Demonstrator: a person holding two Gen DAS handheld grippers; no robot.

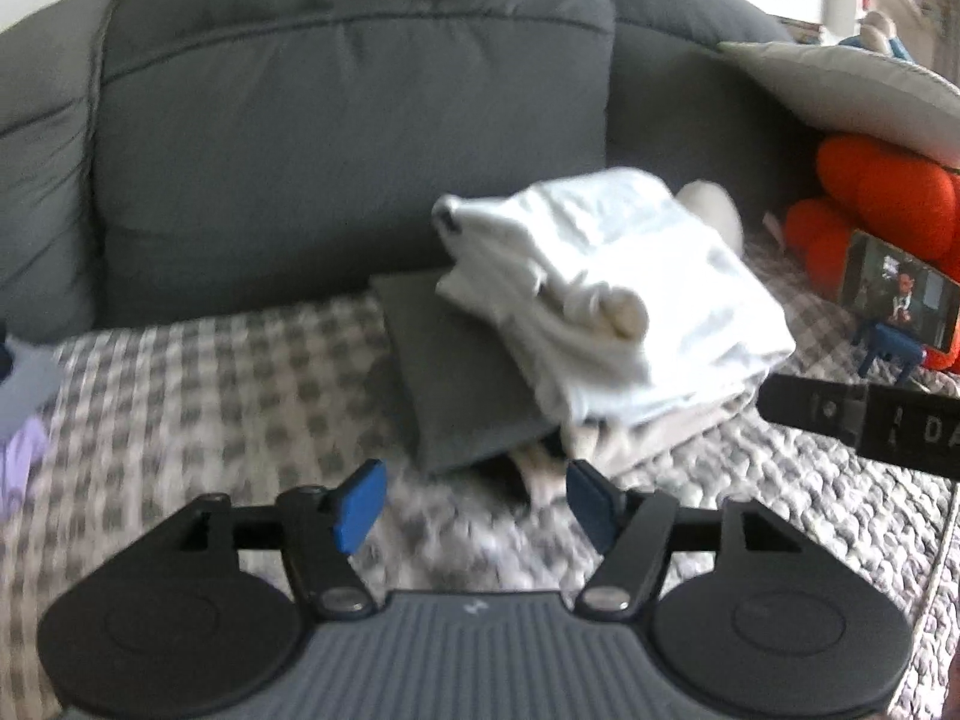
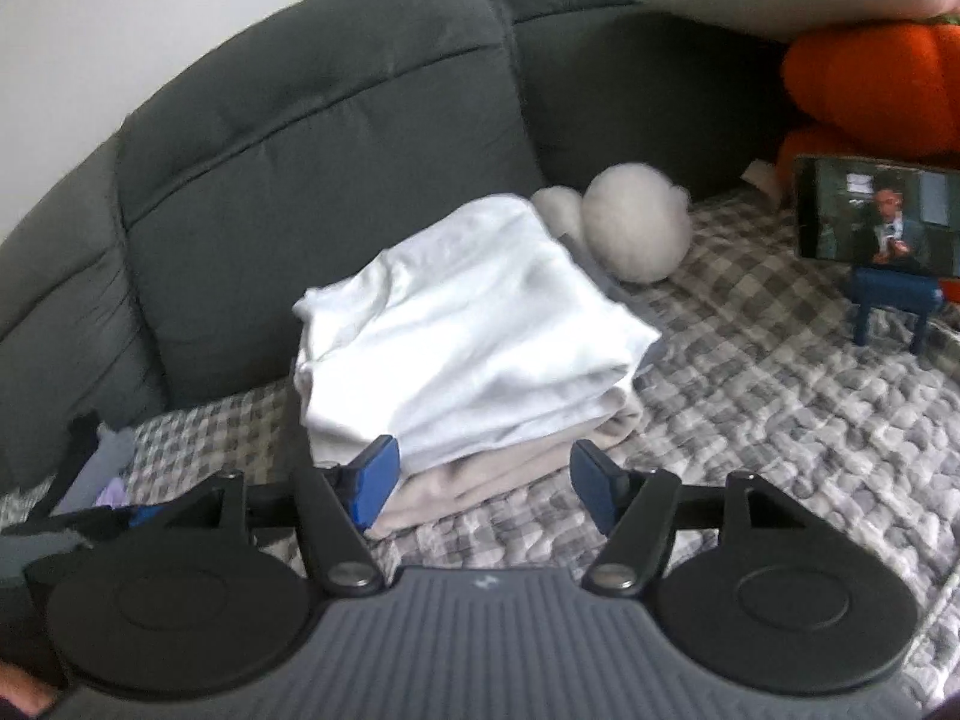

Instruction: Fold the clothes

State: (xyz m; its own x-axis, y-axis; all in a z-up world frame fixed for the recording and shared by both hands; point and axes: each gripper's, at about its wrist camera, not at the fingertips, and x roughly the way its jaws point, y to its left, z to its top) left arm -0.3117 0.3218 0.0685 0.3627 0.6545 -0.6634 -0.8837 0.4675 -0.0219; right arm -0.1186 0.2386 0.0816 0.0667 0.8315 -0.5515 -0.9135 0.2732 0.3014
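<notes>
The folded white garment (image 2: 474, 324) lies atop a beige one (image 2: 492, 474) mid-frame on the checked blanket (image 2: 780, 420). Both the left tongs (image 1: 474, 498) and right tongs (image 2: 480, 483) are open and empty. Stacking looks finished; next probably comes fetching another piece, perhaps from the lower left.

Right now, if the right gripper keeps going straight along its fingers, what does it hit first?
Probably the stack of folded clothes: the right gripper has open, empty jaws framing the beige bottom layer, just above the checked blanket. Depth is unclear.
</notes>
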